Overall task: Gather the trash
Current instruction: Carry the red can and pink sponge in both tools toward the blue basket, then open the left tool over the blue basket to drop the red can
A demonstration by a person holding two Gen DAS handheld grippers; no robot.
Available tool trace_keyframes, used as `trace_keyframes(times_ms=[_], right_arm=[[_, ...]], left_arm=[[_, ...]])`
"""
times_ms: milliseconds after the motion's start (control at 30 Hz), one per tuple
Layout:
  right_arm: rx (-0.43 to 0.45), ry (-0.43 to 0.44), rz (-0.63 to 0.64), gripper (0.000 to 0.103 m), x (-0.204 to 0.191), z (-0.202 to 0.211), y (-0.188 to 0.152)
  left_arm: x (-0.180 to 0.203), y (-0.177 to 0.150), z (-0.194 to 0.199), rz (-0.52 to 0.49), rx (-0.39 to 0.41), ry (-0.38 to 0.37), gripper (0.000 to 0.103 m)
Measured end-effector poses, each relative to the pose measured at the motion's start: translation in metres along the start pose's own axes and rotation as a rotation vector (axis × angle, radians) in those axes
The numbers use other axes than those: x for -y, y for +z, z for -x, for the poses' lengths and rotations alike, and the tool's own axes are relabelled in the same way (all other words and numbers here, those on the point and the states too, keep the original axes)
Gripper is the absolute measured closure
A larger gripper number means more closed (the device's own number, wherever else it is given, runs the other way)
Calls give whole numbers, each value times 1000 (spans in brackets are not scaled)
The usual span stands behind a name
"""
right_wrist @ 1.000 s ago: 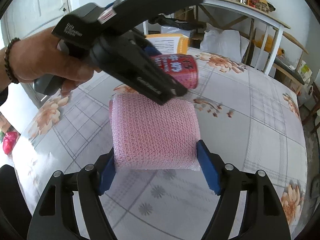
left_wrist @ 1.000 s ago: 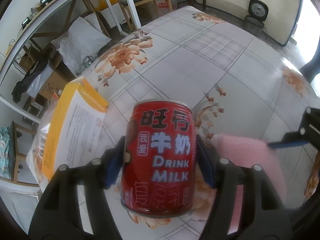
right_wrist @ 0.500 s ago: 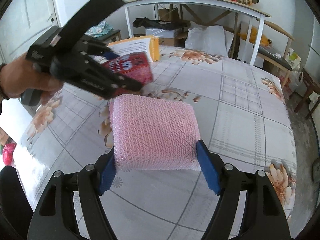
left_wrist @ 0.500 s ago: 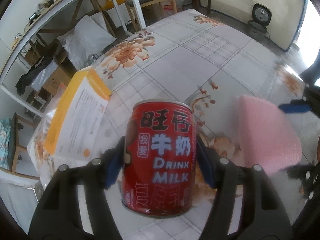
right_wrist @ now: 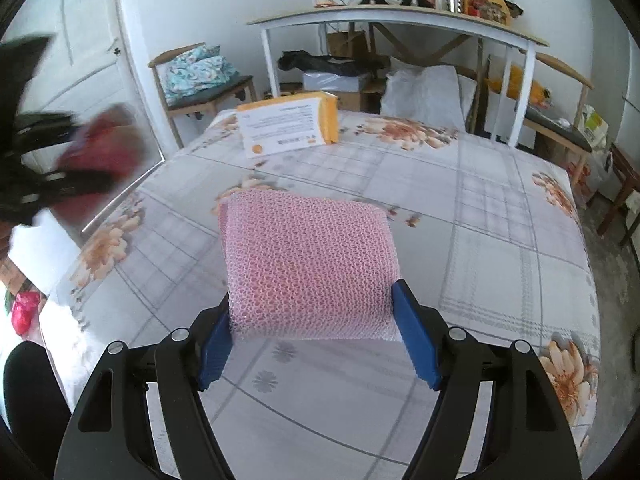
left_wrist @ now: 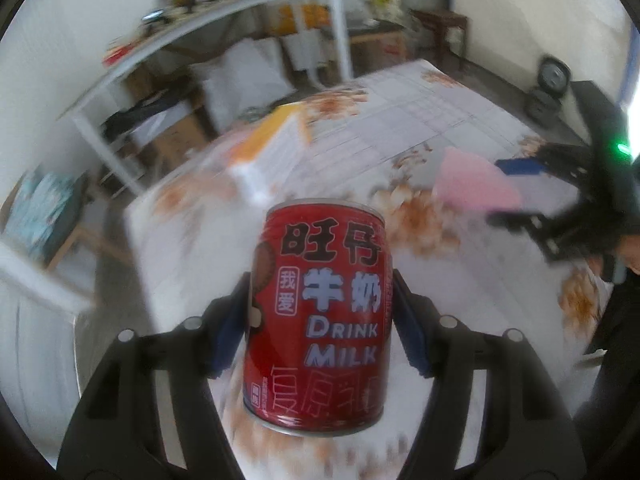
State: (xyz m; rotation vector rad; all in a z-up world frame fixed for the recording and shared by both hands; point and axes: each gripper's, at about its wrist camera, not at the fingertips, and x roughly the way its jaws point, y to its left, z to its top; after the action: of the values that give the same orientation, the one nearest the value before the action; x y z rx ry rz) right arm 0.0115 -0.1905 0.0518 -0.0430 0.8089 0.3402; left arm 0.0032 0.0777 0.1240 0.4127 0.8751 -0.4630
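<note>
My left gripper (left_wrist: 320,336) is shut on a red milk drink can (left_wrist: 318,296) and holds it upright above the table's left edge. In the right wrist view the can (right_wrist: 106,148) and left gripper show blurred at the far left. My right gripper (right_wrist: 316,332) is shut on a pink foam net wrap (right_wrist: 308,264), held above the floral tablecloth (right_wrist: 500,248). The wrap also shows in the left wrist view (left_wrist: 472,188), at the right, between the right gripper's blue pads.
An orange and white box (right_wrist: 290,122) lies at the table's far edge, also in the left wrist view (left_wrist: 272,152). Behind it stand a white-framed bench (right_wrist: 400,20) with clutter, chairs and bags. A red bag (right_wrist: 24,312) lies on the floor at left.
My left gripper has pulled back and to the left with the can, off toward the table's edge. My right gripper has lifted the pink wrap slightly; the box now shows unblocked.
</note>
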Motion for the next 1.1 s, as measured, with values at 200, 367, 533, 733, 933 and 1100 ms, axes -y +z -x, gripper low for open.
trace_keyframes(times_ms=[200, 367, 533, 733, 933, 1100], right_arm=[[11, 26, 17, 32, -15, 1, 2], [23, 42, 26, 32, -22, 3, 5], [28, 51, 34, 31, -30, 4, 6], [29, 81, 65, 31, -45, 6, 6], [26, 112, 95, 31, -62, 5, 6], [24, 135, 116, 31, -75, 4, 6]], left_arm=[[-47, -132, 88, 244, -40, 177, 40], [-70, -286, 110, 486, -226, 291, 40], [-68, -431, 87, 714, -417, 336, 40], [-69, -558, 40, 934, -560, 330, 40], [-70, -597, 13, 954, -630, 345, 38], [-70, -603, 8, 964, -642, 354, 30]])
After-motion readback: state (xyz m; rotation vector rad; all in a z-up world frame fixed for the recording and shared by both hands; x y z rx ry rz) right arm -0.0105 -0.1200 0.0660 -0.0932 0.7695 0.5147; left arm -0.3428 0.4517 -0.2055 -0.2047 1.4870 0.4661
